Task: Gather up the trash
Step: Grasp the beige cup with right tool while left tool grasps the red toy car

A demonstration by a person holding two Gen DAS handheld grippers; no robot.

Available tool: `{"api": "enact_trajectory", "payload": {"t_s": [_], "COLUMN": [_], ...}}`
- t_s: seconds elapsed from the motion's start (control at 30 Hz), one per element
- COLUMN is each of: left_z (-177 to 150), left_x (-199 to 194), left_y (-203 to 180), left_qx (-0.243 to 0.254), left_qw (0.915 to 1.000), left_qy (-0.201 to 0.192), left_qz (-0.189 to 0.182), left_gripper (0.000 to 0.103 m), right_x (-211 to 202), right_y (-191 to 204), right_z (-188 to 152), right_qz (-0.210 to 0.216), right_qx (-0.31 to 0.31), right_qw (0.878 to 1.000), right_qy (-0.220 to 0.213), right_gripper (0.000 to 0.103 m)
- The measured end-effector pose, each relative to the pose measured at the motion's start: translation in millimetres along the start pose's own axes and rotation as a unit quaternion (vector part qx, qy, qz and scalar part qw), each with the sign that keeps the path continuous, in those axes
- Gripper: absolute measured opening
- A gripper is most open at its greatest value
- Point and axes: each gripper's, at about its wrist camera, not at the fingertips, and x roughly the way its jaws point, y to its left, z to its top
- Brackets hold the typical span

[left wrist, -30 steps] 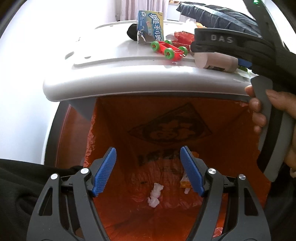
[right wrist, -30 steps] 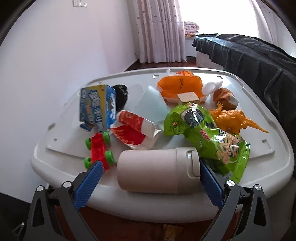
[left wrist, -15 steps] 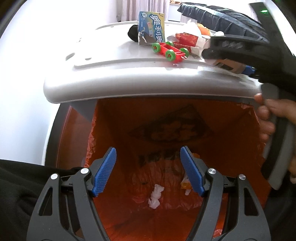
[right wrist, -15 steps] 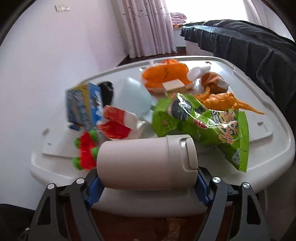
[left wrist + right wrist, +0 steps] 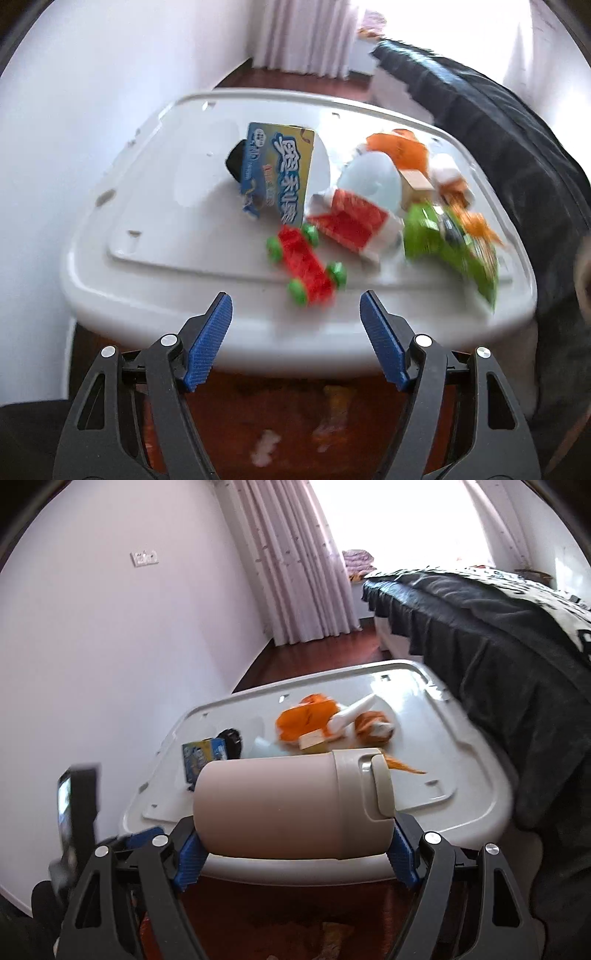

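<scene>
the right gripper (image 5: 295,853) grips a beige cup (image 5: 291,805) lying sideways between its blue pads, lid end to the right, lifted clear of the white lid (image 5: 461,775) behind it. the left gripper (image 5: 295,332) is released, its blue pads wide apart with nothing between them. below both grippers sits the bin (image 5: 295,424) with its orange liner, a few blurred scraps at the bottom.

just past the left gripper, on the near edge of the white lid (image 5: 166,229), lies a red toy car (image 5: 306,266) with green wheels. beside it to the right is a red and white wrapper (image 5: 354,221), then a green snack bag (image 5: 450,251) hanging toward the lid's right edge. behind the car a blue box (image 5: 277,173) stands upright, with a black thing (image 5: 234,164) behind it. further back are a pale blue shape (image 5: 373,181), a small wooden block (image 5: 417,184) and an orange bag (image 5: 402,149); an orange toy (image 5: 476,225) lies by the green bag, too blurred to tell more.

to the right of the lid is a bed (image 5: 498,635) under a dark cover. beyond are curtains (image 5: 295,561) and a bright window.
</scene>
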Motion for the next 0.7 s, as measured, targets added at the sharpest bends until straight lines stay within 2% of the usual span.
{"api": "enact_trajectory", "payload": {"t_s": [0.13, 0.23, 0.27, 0.33, 0.53, 0.6, 0.67, 0.7], "left_z": [12.9, 15.5, 16.2, 20.0, 26.2, 22.3, 17.6, 14.5], "left_x": [33.5, 52.4, 55.1, 57.2, 65.1, 62.7, 58.0, 56.5], "left_y": [-9.0, -12.4, -13.1, -14.9, -16.5, -17.3, -19.0, -18.1], "left_qx": [-0.044, -0.048, -0.048, -0.041, -0.030, -0.031, -0.022, -0.021], "left_qw": [0.9983, 0.9967, 0.9960, 0.9955, 0.9924, 0.9918, 0.9915, 0.9919], "left_qy": [0.033, 0.037, 0.035, 0.011, -0.009, -0.028, -0.052, -0.055], "left_qz": [0.022, 0.054, 0.067, 0.085, 0.119, 0.121, 0.117, 0.112], "left_gripper": [0.070, 0.070, 0.078, 0.079, 0.079, 0.073, 0.039, 0.039], "right_x": [4.2, 6.5, 6.5, 6.8, 11.4, 11.2, 12.1, 12.2], "right_y": [-16.7, -23.6, -24.9, -27.0, -28.0, -26.1, -25.4, -25.6], "right_z": [-4.0, -5.1, -5.0, -5.3, -5.4, -4.6, -4.0, -4.2], "right_qz": [0.012, 0.016, 0.018, 0.022, 0.037, 0.036, 0.037, 0.038], "right_qx": [0.031, 0.040, 0.042, 0.047, 0.062, 0.059, 0.058, 0.060], "right_qw": [0.999, 0.999, 0.999, 0.999, 0.997, 0.997, 0.997, 0.997], "right_qy": [0.008, 0.012, 0.012, 0.012, 0.020, 0.018, 0.019, 0.020], "right_gripper": [0.078, 0.078, 0.078, 0.078, 0.078, 0.078, 0.078, 0.078]}}
